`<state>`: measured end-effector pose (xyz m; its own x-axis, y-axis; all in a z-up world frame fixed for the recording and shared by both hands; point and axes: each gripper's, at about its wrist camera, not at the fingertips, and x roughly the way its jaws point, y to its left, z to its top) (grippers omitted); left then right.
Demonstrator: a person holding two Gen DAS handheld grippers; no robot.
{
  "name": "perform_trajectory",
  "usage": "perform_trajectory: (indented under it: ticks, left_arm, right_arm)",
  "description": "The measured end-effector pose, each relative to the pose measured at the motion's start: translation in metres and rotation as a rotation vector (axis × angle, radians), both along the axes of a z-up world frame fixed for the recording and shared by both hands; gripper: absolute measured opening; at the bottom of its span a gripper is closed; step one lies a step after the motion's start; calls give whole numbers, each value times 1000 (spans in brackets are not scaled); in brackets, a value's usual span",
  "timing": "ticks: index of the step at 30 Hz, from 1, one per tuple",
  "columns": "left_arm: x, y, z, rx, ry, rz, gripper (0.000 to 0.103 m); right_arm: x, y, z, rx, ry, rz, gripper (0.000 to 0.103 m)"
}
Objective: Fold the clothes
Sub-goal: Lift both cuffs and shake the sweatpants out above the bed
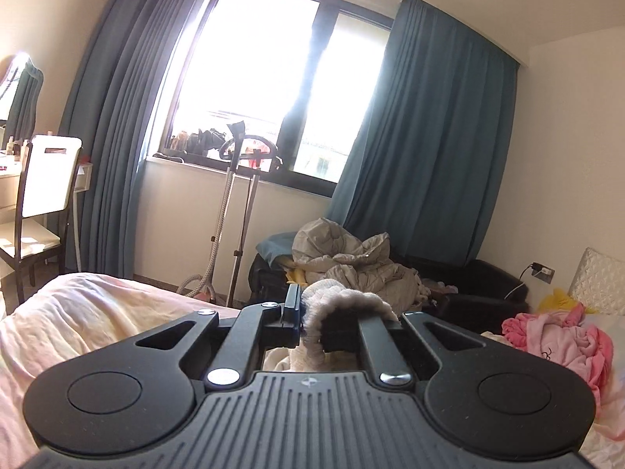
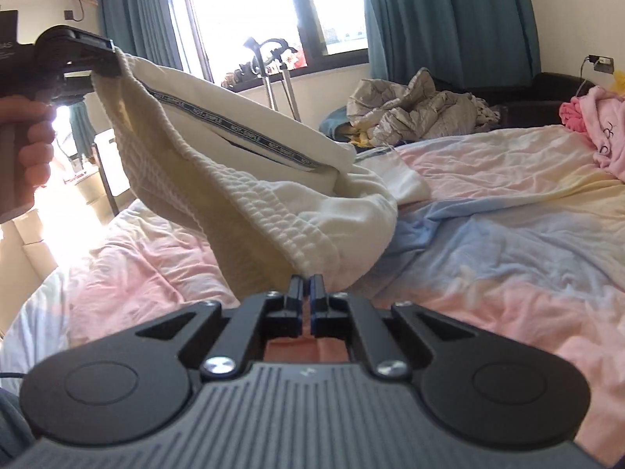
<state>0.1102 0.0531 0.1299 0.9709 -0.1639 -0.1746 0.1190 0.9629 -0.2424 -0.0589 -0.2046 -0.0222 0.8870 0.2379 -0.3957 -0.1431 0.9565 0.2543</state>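
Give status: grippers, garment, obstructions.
Left hand-held gripper shut on cream garment, lifted. Right hand-held gripper shut on its ribbed hem. Far end rests on bed. Nothing blocking.

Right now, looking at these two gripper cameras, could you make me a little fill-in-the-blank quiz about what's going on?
1. Both grippers are pinching a ____ garment with a ribbed hem.
2. The left gripper holds its corner raised above the ____.
3. The right gripper is ____ on the hem.
4. The curtains are ____.

Missing words: white; bed; shut; blue
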Motion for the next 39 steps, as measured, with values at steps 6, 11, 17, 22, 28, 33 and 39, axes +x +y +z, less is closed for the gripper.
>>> perform_trajectory:
  ticks: [6, 11, 17, 22, 28, 33, 39]
  left_arm:
    - [7, 95, 44, -11, -26, 152, 10]
    - [26, 185, 55, -18, -21, 332, 10]
    - [82, 283, 7, 5, 91, 528, 10]
    - [110, 327, -48, 4, 198, 571, 10]
    - [137, 372, -109, 1, 307, 603, 10]
    - [125, 377, -106, -8, 301, 569, 12]
    - [92, 363, -88, 58, 332, 628, 60]
  right_arm:
    - [1, 104, 36, 52, -74, 219, 3]
    - [11, 206, 53, 55, -130, 478, 0]
    - [38, 321, 39, 26, -132, 713, 0]
    - [78, 370, 4, 0, -32, 770, 0]
    - [130, 381, -34, -3, 124, 743, 0]
    - [131, 379, -22, -24, 121, 758, 1]
    - [123, 344, 4, -77, 72, 703, 8]
